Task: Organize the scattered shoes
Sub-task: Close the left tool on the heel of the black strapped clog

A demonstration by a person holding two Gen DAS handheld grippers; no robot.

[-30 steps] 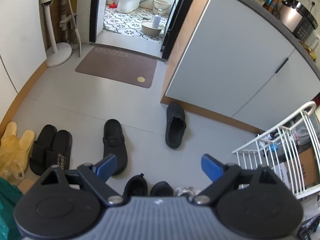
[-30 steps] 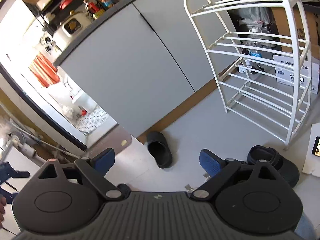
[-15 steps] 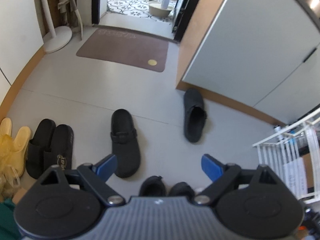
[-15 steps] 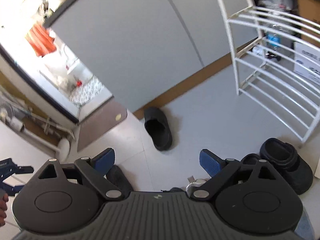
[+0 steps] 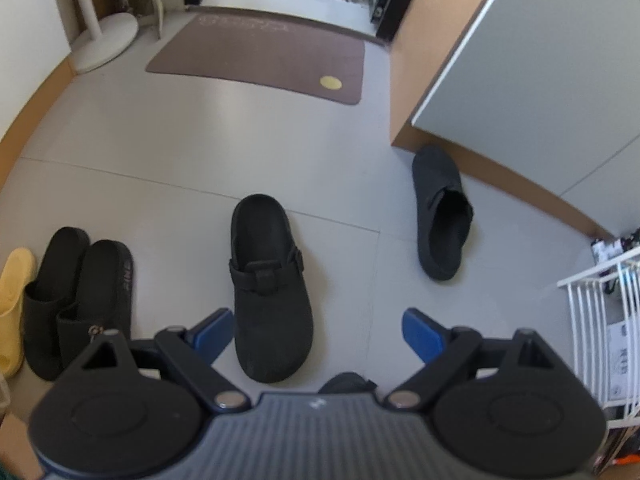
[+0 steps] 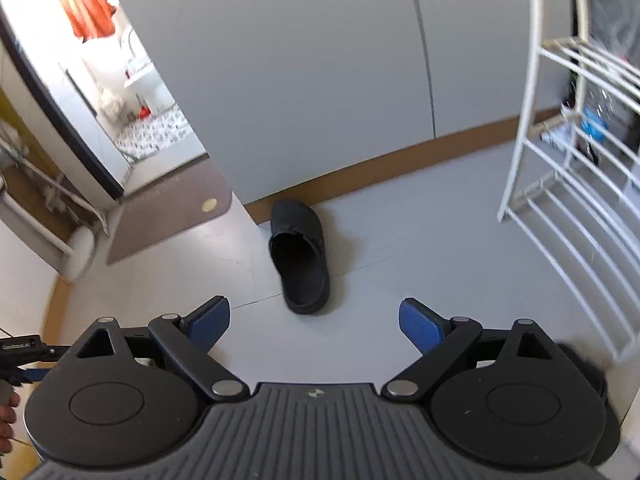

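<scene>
A black clog (image 5: 268, 288) lies on the grey floor, its toe between my left gripper's (image 5: 318, 334) open blue fingers; the gripper hangs above it. Its mate (image 5: 442, 212) lies by the cabinet's base to the right and also shows in the right wrist view (image 6: 301, 254), just ahead of my open, empty right gripper (image 6: 314, 322). A pair of black slides (image 5: 76, 300) and a yellow slipper (image 5: 12, 300) sit at the left. Another dark shoe (image 5: 346, 384) peeks out behind the left gripper body.
A white wire shoe rack (image 6: 580, 184) stands at the right, also seen in the left wrist view (image 5: 604, 328). A grey cabinet (image 6: 320, 60) with a brown plinth lies ahead. A brown mat (image 5: 264, 56) lies before the bathroom door. A fan base (image 5: 106, 40) stands far left.
Both grippers have moved forward and down toward the floor. The buckled clog now lies between the left fingers, and its mate is closer to the right gripper. Both stay open.
</scene>
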